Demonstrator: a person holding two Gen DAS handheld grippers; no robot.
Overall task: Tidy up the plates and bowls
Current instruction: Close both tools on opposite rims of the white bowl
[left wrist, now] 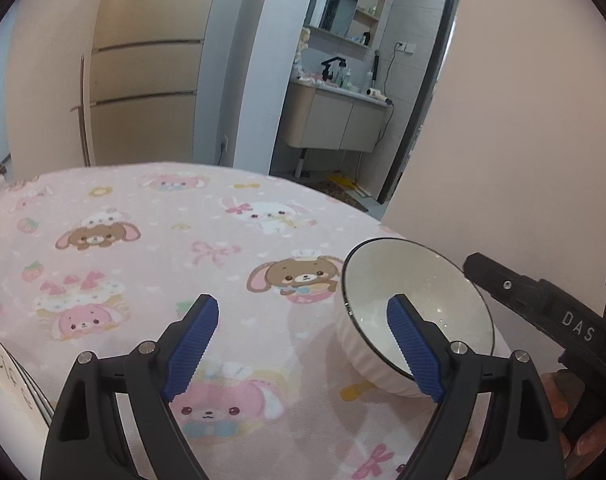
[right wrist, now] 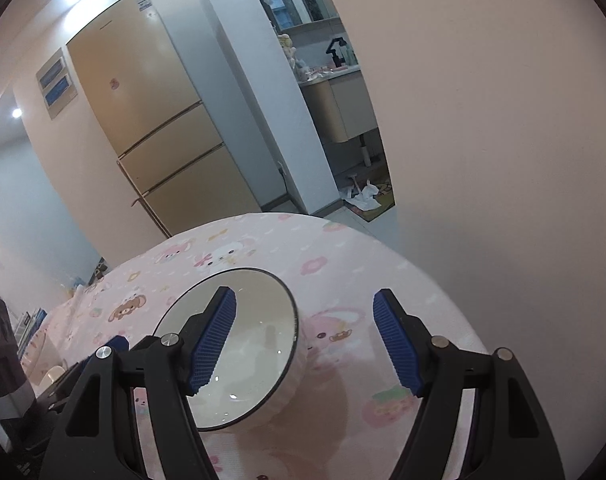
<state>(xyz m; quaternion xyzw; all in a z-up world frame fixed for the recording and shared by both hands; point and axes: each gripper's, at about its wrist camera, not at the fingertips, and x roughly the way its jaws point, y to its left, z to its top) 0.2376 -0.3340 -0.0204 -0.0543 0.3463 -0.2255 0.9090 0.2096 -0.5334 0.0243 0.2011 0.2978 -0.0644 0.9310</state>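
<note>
- Left wrist view: my left gripper [left wrist: 303, 344] fills the bottom of the frame, its jaws spread wide with nothing between them but the pink cartoon-print cloth [left wrist: 151, 248] over the worktop.
- The white ribbed bowl [left wrist: 419, 312] with a dark rim stands in the lower right of this frame, on the cloth. My right-hand blue pad [left wrist: 413, 350] overlaps it in the picture; I cannot tell whether it touches the bowl.
- At the far left edge, low down, I see part of a white plate [left wrist: 7, 380] with dark markings on it, well apart from the bowl.
- At the right edge my other tool shows as a black body marked "DAS", held in my right hand [left wrist: 575, 412], just beside the bowl.
- Beyond the worktop, in the upper half, stand a beige fridge [left wrist: 147, 68] on the left and a bathroom vanity [left wrist: 335, 120] through a doorway at centre.

- Right wrist view: my right gripper [right wrist: 305, 344] is also wide apart, gripping nothing.
- The bowl [right wrist: 259, 360] sits in the lower centre-left of the frame. My left-hand pad [right wrist: 213, 344] lies across its opening in the picture, while the other pad is off to the right over bare cloth [right wrist: 343, 272], apart from the bowl.
- The bowl's inside looks empty and glossy, with small light reflections.
- The fridge [right wrist: 151, 112] stands in the upper left, and the doorway to the bathroom is at upper centre.
</note>
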